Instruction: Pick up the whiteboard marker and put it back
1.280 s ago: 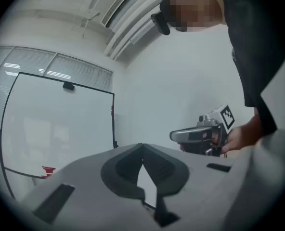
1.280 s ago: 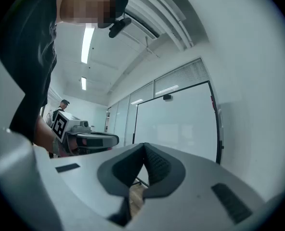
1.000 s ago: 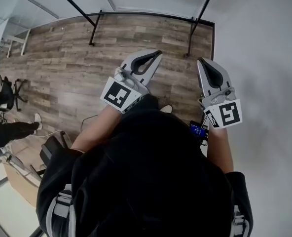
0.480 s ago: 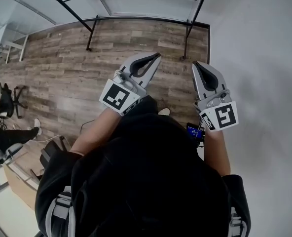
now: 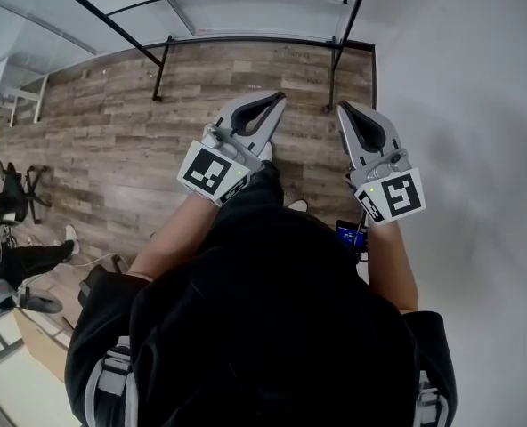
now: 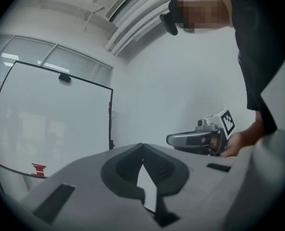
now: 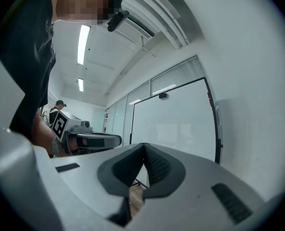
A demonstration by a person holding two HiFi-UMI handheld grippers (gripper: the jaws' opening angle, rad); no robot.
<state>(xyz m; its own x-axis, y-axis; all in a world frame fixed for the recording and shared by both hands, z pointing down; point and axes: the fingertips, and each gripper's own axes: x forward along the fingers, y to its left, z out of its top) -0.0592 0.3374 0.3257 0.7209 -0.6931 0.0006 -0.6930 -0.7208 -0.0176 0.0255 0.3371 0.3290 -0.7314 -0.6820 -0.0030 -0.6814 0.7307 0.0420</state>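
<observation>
Floorboards (image 5: 112, 123) of grey-brown wood grain spread bare in front of the whiteboard (image 6: 51, 114), with open room to the whiteboard's left as far as a black office chair (image 5: 19, 176). To the whiteboard's right a smooth white wall (image 5: 468, 105) closes that side, and the board's right frame edge stands near it. The board is a pale glossy sheet in a thin black frame, and 2 slanted black legs (image 5: 161, 68) under it touch the floor. A small red fitting (image 6: 38, 169) sits at the whiteboard's lower edge, too small to tell what it is. Where the whiteboard marker lies I cannot tell; no view shows it

Both tools point level toward the whiteboard and are well short of it. The left gripper (image 5: 279, 97) has its grey moulded jaws pressed together at the tips, ribbed dark pads meeting, with nothing between them. The right gripper (image 5: 342, 107), on the wall side of the whiteboard, is likewise closed tight and empty. The 2 grippers are apart from each other, each bearing a cube (image 5: 212, 171) with black-and-white square markers at its rear
</observation>
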